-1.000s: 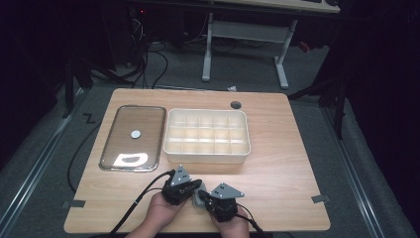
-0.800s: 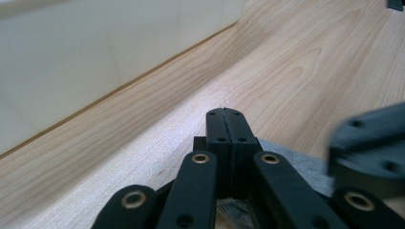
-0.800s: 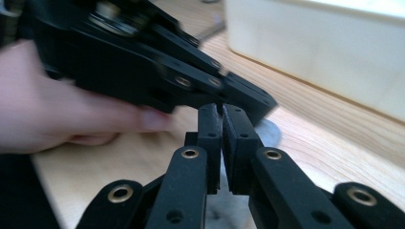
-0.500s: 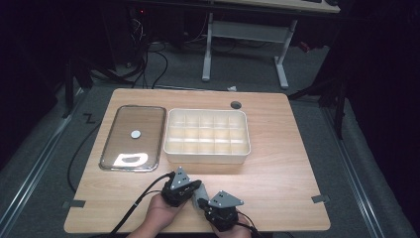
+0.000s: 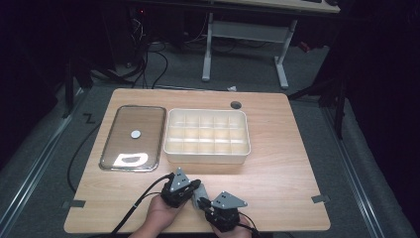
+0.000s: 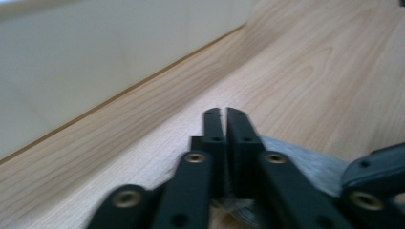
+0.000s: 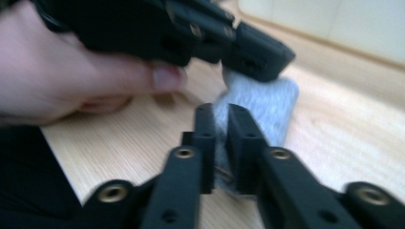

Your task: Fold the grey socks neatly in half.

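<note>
A small grey cloth (image 5: 201, 194) lies near the table's front edge, stretched between my two grippers. My left gripper (image 5: 196, 188) points right. Its jaws (image 6: 223, 114) stand almost together and have just been opening slightly. Cloth fibres show deep between them, and the rest of the cloth (image 6: 305, 160) spreads under and to the right. My right gripper (image 5: 207, 202) points up-left at the cloth. Its jaws (image 7: 220, 110) have also just been opening, with the cloth (image 7: 267, 105) still filling their narrow gap. The left gripper (image 7: 279, 59) sits on the cloth's far end.
A white compartment box (image 5: 207, 154) stands mid-table just beyond the grippers, its wall close in the left gripper view (image 6: 95, 62). A glass lid (image 5: 124, 144) with a round knob lies to its left. A cable hole (image 5: 236, 104) is at the back. A hand (image 7: 71, 81) holds the left gripper.
The right gripper has drawn back a little toward the table's front edge. The left gripper has stayed put, and the cloth remains between the two.
</note>
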A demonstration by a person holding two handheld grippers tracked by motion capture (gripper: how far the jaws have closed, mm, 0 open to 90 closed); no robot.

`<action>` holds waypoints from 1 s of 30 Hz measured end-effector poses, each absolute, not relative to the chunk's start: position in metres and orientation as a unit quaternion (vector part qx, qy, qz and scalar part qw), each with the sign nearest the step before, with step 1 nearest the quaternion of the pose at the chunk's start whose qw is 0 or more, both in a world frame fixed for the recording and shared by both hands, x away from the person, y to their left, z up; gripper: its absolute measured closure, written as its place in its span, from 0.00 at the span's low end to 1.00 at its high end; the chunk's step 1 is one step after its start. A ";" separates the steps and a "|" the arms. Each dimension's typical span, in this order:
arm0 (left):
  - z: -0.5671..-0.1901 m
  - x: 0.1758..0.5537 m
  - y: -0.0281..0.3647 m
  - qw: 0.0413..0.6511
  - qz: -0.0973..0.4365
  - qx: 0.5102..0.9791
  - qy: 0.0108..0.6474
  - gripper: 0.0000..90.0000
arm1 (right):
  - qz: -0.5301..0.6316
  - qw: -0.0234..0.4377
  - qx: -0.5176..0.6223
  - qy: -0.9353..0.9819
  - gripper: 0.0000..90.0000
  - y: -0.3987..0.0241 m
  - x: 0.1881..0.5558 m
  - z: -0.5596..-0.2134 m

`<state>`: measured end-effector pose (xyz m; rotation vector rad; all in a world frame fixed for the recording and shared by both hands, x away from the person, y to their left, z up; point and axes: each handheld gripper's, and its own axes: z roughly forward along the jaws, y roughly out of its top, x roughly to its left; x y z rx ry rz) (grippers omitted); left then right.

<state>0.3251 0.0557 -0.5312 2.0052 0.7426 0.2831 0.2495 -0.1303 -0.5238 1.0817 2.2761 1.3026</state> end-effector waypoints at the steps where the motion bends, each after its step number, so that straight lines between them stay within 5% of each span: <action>1: -0.531 0.326 0.056 0.474 0.113 0.818 0.305 0.94 | 0.458 0.152 0.376 0.791 0.84 -0.131 0.249 -0.522; 17: -0.531 0.324 0.056 0.477 0.118 0.817 0.303 0.93 | 0.440 0.098 0.460 0.765 0.47 -0.139 0.268 -0.524; 30: -0.521 0.323 0.066 0.488 0.109 0.809 0.308 0.87 | 0.427 0.055 0.469 0.771 0.49 -0.136 0.275 -0.533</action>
